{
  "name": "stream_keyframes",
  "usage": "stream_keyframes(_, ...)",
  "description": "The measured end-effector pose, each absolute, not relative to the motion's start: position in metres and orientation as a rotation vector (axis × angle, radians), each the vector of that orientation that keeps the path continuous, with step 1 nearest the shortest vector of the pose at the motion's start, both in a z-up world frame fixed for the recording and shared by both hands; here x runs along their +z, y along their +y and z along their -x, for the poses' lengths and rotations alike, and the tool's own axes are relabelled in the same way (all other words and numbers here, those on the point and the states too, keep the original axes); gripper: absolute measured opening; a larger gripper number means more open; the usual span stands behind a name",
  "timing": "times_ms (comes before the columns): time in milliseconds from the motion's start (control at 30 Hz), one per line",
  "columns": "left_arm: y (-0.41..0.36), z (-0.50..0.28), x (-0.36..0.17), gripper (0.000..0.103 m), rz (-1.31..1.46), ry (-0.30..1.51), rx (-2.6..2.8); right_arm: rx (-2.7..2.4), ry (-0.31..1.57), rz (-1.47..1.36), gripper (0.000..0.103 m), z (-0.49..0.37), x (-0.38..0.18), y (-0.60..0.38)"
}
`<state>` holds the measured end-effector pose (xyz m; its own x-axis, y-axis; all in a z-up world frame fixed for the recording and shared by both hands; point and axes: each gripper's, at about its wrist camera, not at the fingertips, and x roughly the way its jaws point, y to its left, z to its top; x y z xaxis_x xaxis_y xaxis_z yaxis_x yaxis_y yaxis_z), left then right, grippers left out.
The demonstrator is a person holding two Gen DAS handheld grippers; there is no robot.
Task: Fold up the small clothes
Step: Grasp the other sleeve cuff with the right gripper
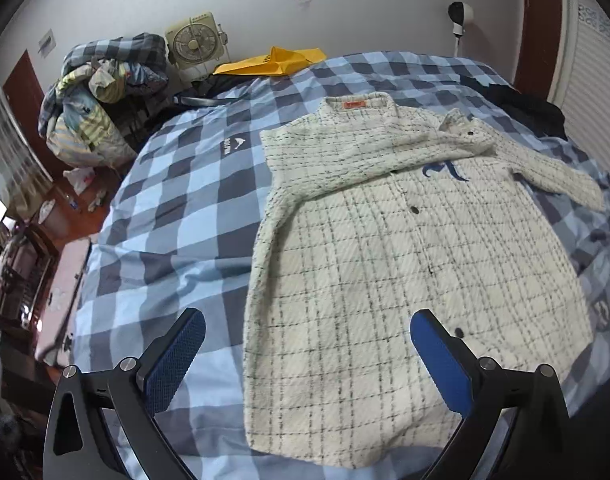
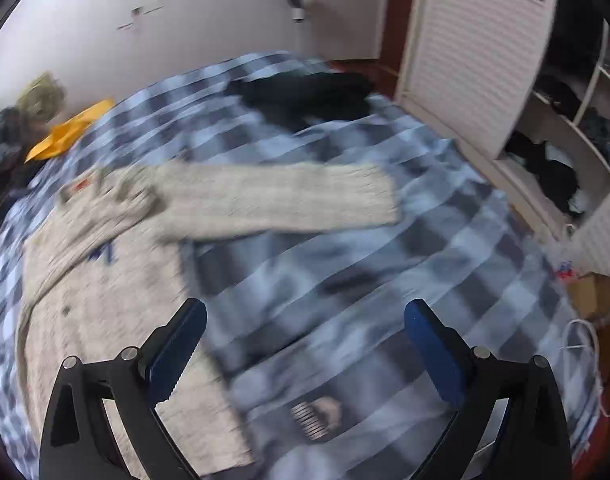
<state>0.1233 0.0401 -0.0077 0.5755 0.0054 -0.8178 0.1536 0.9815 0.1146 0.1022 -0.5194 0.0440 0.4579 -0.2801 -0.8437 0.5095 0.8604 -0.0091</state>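
A cream checked button-up jacket [image 1: 385,248] lies flat on the blue checked bed cover [image 1: 165,220], collar at the far end. One sleeve is folded across its chest; the other sleeve [image 2: 281,196] stretches out to the right. My left gripper [image 1: 307,356] is open and empty, above the jacket's lower left hem. My right gripper [image 2: 305,354] is open and empty, above the cover just right of the jacket's side [image 2: 105,320]. The right wrist view is blurred.
A pile of bedding [image 1: 101,96] and a small fan [image 1: 193,40] stand at the far left. A yellow cloth [image 1: 273,62] and dark clothes [image 2: 305,92] lie at the far end of the bed. A white louvred wardrobe door [image 2: 477,40] and shelves [image 2: 565,140] are at the right.
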Motion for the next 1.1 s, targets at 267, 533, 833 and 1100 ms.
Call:
stream_keyframes(267,0.044,-0.127,-0.012,0.103,-0.160,0.964,-0.055,-0.517,1.199,-0.535,0.098,-0.178,-0.041,-0.623)
stream_keyframes(533,0.048,-0.143,-0.019,0.103,-0.123,1.000,-0.016,-0.682,1.249,-0.618,0.097,-0.225,-0.118,-0.708)
stream_keyframes(833,0.039,-0.151,-0.030,0.103,-0.151,1.030,0.004,-0.625,1.216,-0.954,0.092,-0.233,-0.169,-0.728)
stream_keyframes(1100,0.044,-0.152,-0.029,0.103,-0.126,1.034,0.023,-0.702,1.129,-0.860,0.011,-0.243,-0.146,-0.715)
